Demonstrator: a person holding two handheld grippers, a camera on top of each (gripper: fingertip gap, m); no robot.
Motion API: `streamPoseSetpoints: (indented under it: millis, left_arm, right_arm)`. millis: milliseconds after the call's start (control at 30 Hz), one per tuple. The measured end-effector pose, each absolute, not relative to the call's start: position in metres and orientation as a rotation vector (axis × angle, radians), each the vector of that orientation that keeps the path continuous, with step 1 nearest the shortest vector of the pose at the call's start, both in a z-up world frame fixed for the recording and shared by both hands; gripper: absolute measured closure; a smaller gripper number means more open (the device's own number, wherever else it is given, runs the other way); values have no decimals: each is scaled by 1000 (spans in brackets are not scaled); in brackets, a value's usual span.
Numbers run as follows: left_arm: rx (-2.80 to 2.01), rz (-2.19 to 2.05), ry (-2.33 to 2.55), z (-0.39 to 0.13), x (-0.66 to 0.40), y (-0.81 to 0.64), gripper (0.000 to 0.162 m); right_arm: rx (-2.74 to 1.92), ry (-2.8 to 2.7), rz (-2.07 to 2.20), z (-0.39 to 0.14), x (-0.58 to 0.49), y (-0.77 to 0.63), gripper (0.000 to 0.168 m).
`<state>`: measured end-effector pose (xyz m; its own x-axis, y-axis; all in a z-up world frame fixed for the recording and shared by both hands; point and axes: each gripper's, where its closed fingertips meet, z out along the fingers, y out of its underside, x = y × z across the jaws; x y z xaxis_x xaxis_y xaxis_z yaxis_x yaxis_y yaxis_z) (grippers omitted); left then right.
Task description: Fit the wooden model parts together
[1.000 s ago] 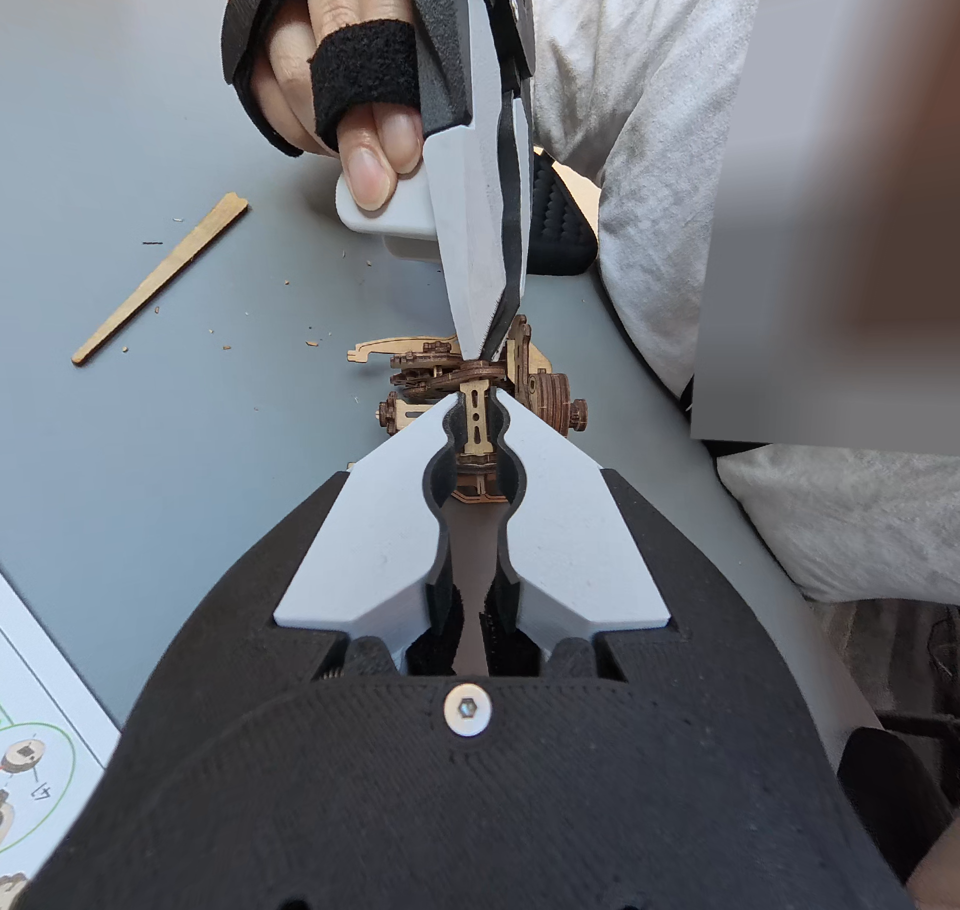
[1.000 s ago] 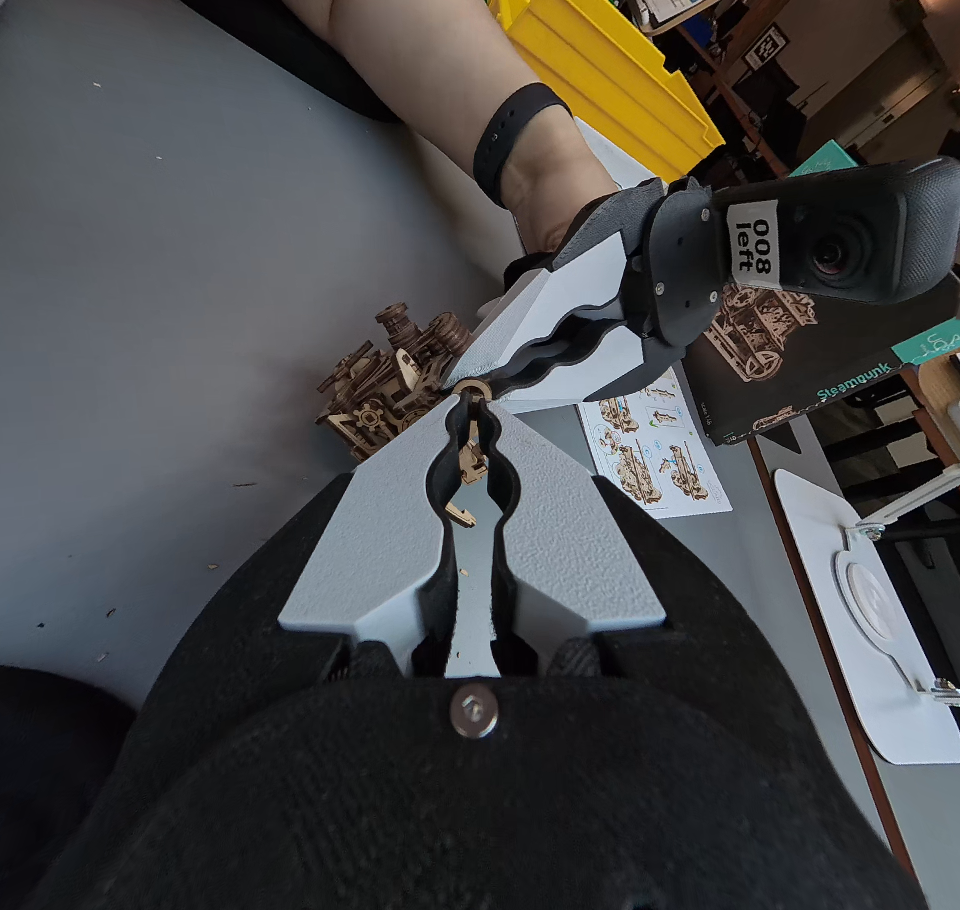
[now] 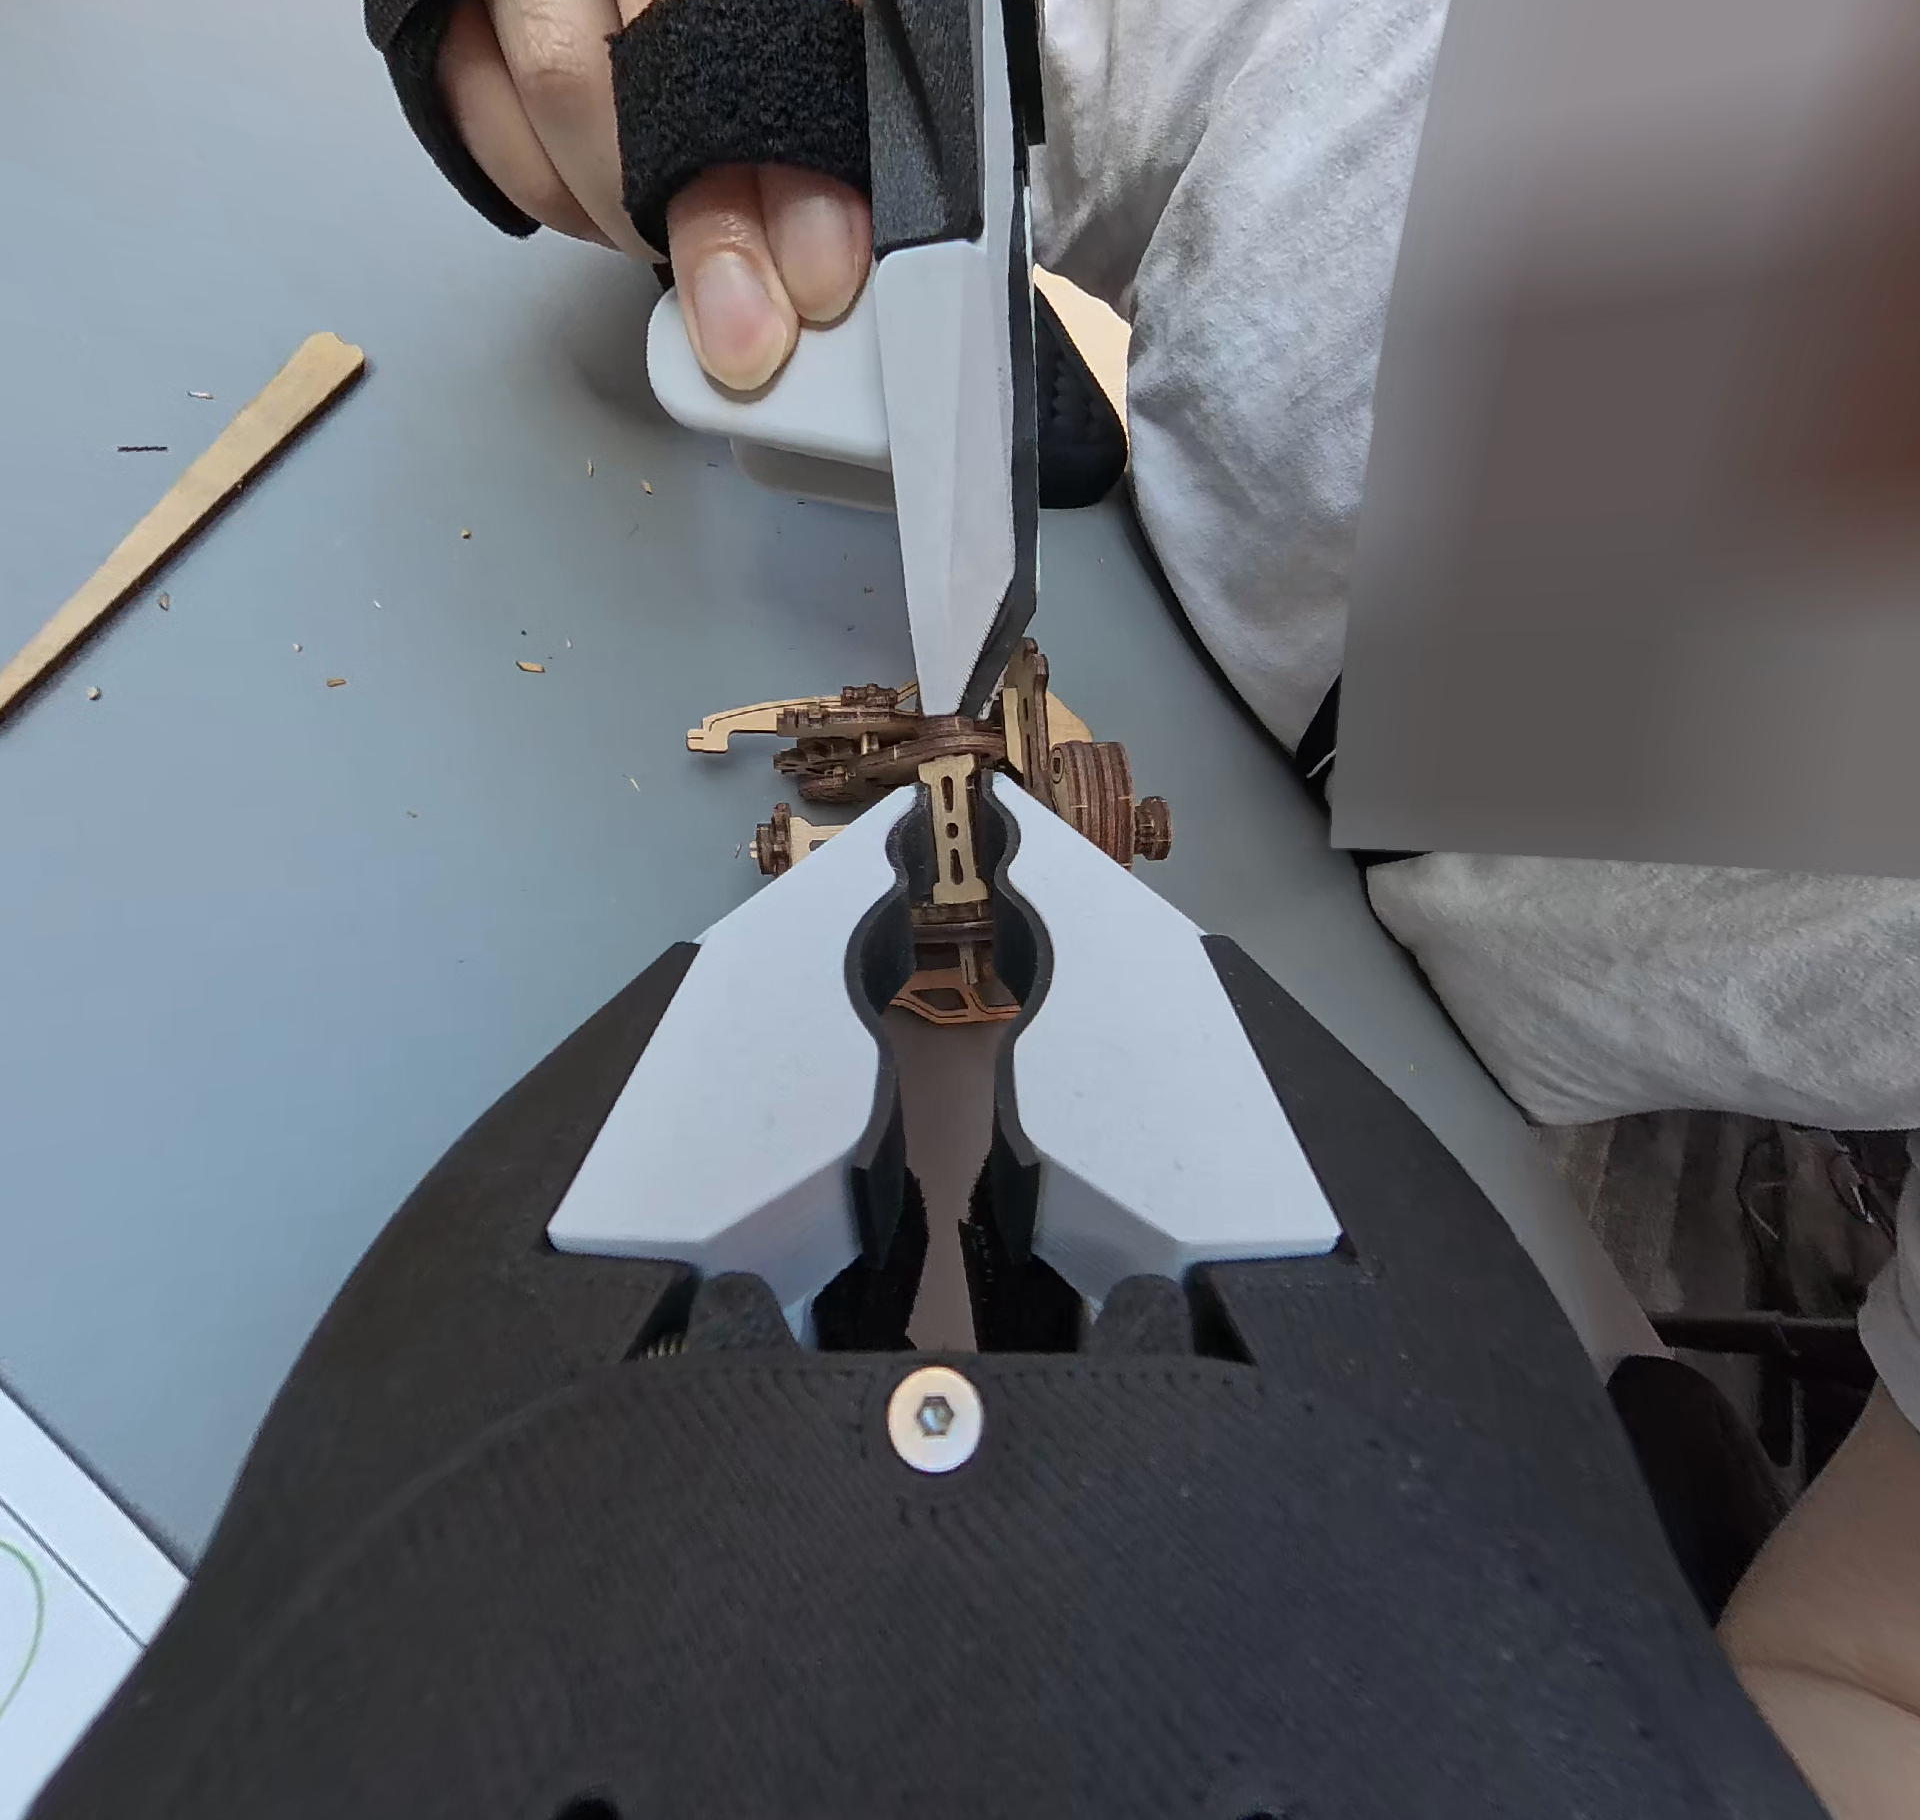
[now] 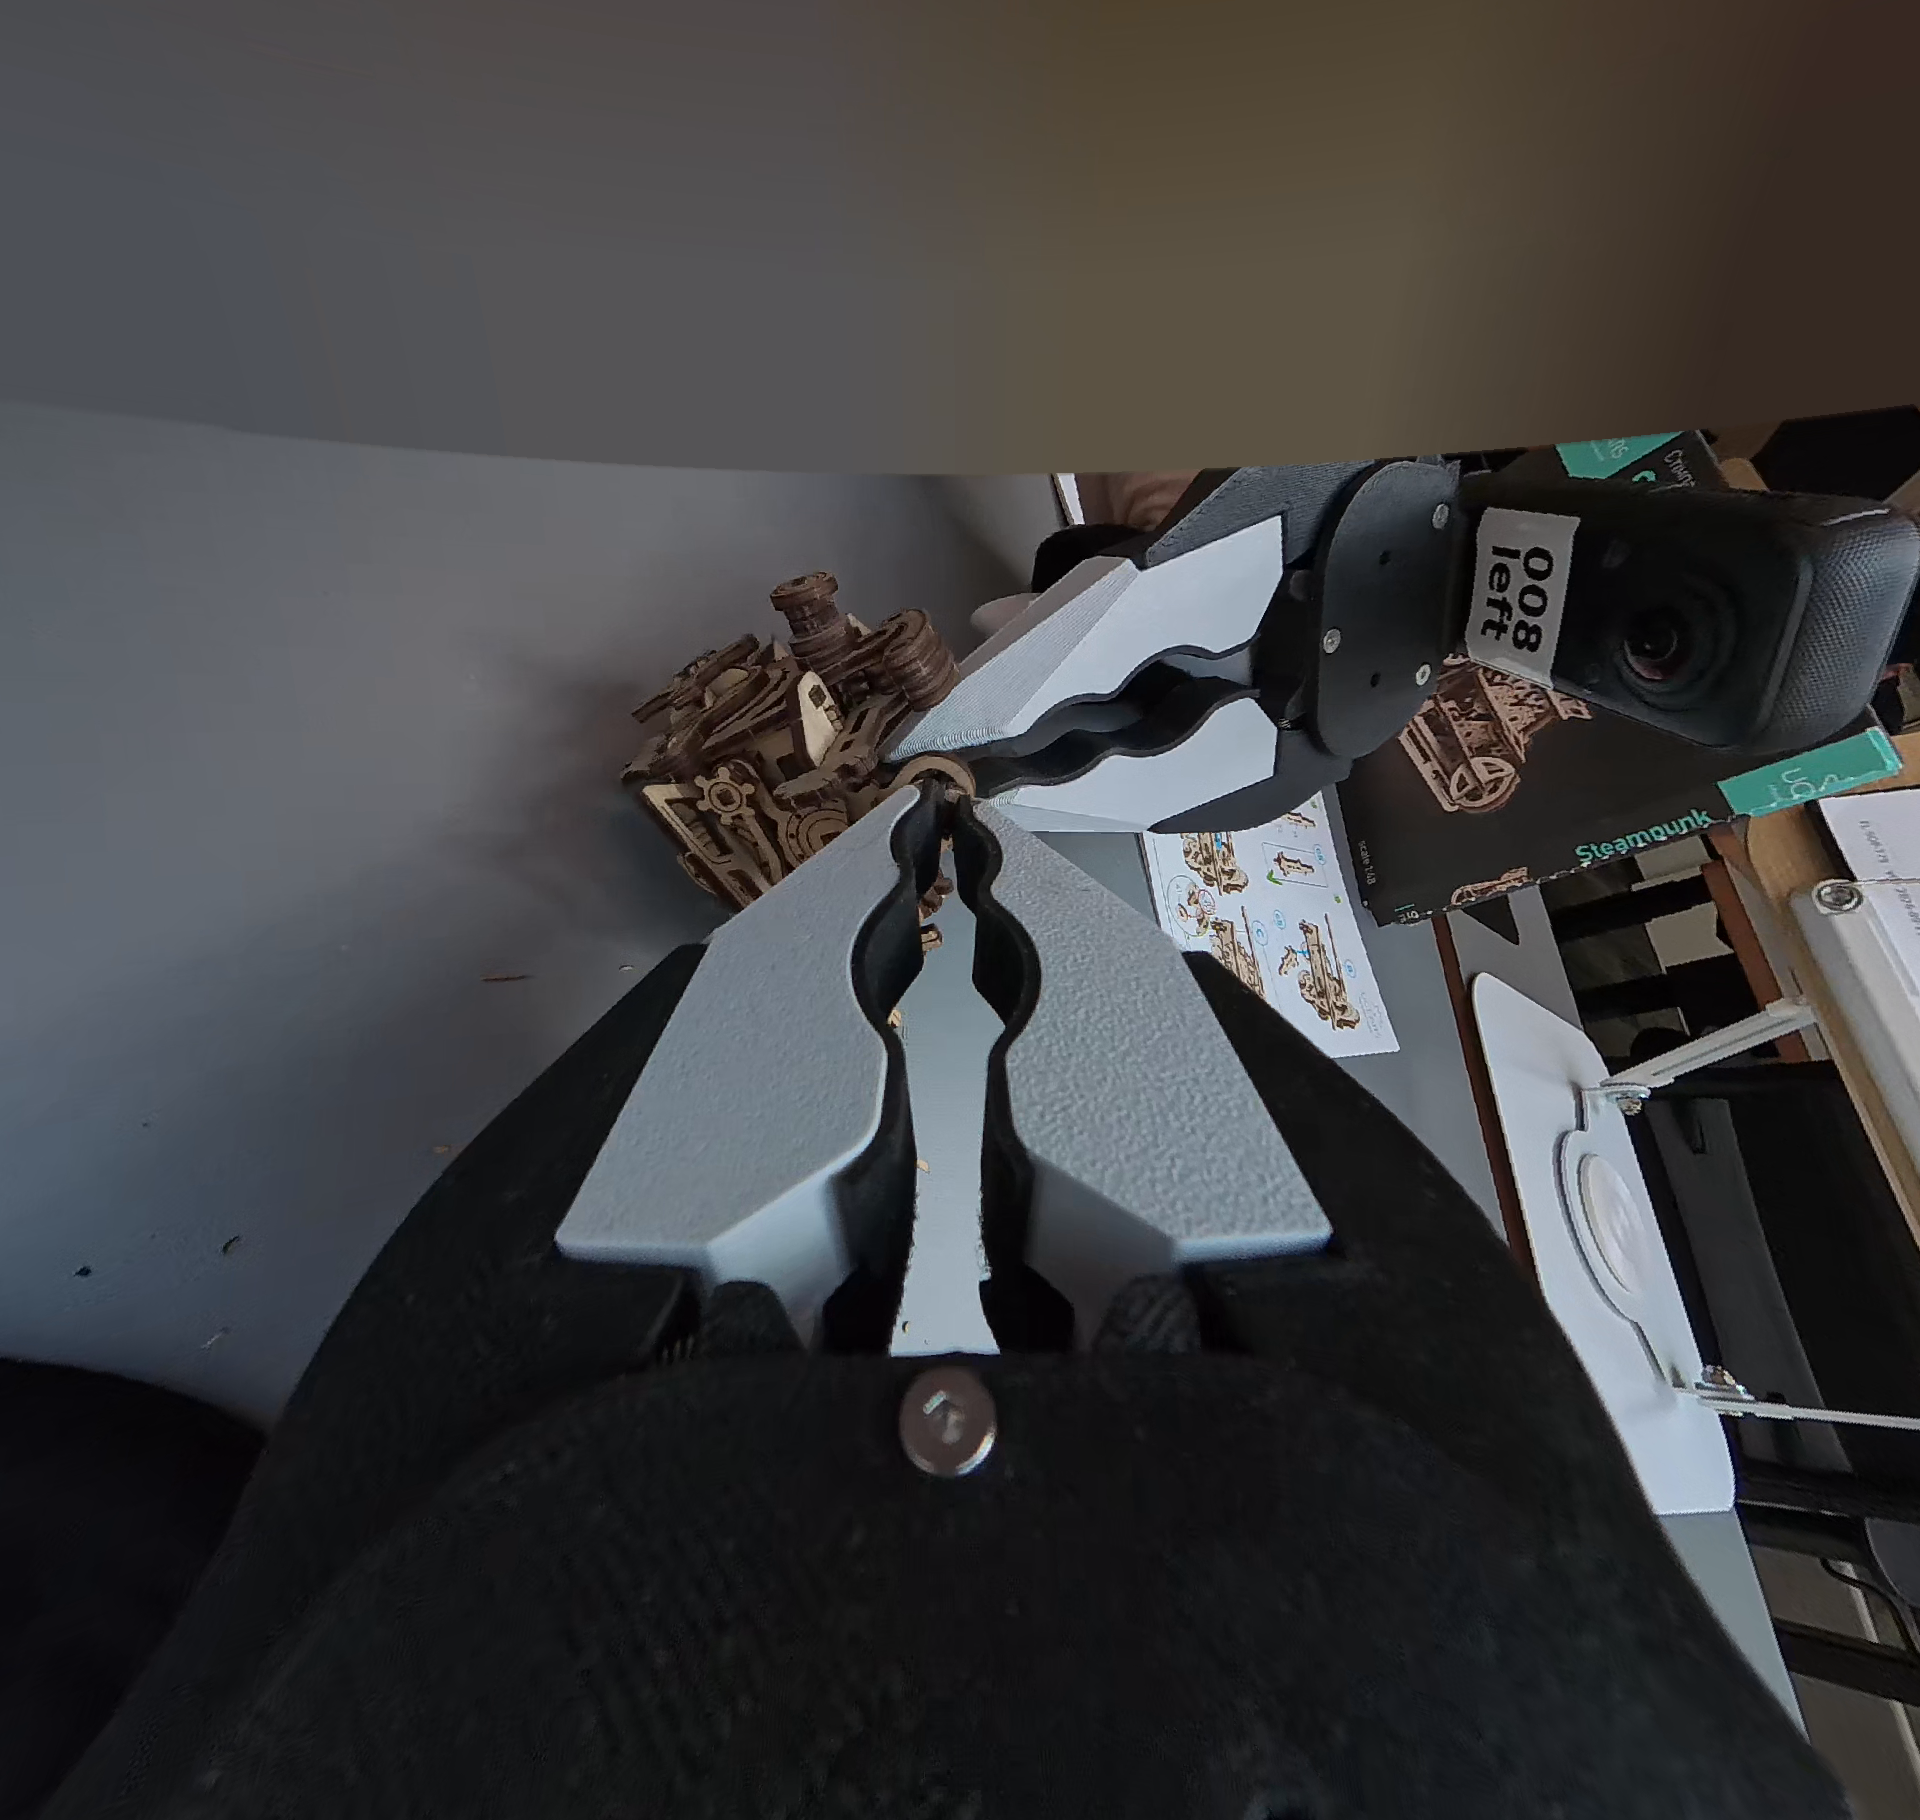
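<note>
Now, set against the frame a second ago, the right wrist view has lost the forearm, the wristband and the yellow bins behind a broad blurred patch across its top, and the brown laser-cut wooden model (image 4: 769, 762) sits higher and farther left in that view. In the left wrist view little differs: the pale slotted wooden strip (image 3: 954, 835) stands between the same fingertips.

No open container shows its contents; a dark cardboard box with teal edges (image 4: 1558, 794) lies shut at the far right, beside a printed instruction sheet (image 4: 1268, 918).

The left gripper (image 3: 951, 804) is nearly closed, its grey fingers (image 3: 769, 1022) pinching the upright slotted strip at the near side of the model (the strip joins the model's darker gears just beyond the tips). The right gripper (image 4: 940, 804) is likewise almost closed, its tips clamped on a small dark piece at the model's near edge; what exactly that piece is cannot be told. From the left wrist view, the right gripper comes down from above, its point touching the top of the model (image 3: 935, 742), with a hand (image 3: 665, 108) in black straps on its trigger.

The model rests on the grey tabletop (image 3: 312, 939) between both pairs of tongs. A thin pale wooden stick (image 3: 177, 513) lies well apart to the left among scattered chips.
</note>
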<state>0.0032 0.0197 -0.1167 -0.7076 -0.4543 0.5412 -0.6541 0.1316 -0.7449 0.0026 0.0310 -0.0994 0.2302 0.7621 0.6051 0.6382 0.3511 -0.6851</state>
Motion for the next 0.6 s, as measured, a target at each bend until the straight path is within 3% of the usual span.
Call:
streamPoseSetpoints:
  millis: [600]
  left_arm:
    - [1090, 1635, -2229, -115, 5, 19, 156]
  right_arm:
    - [-1361, -1441, 204, -97, 4, 31, 168]
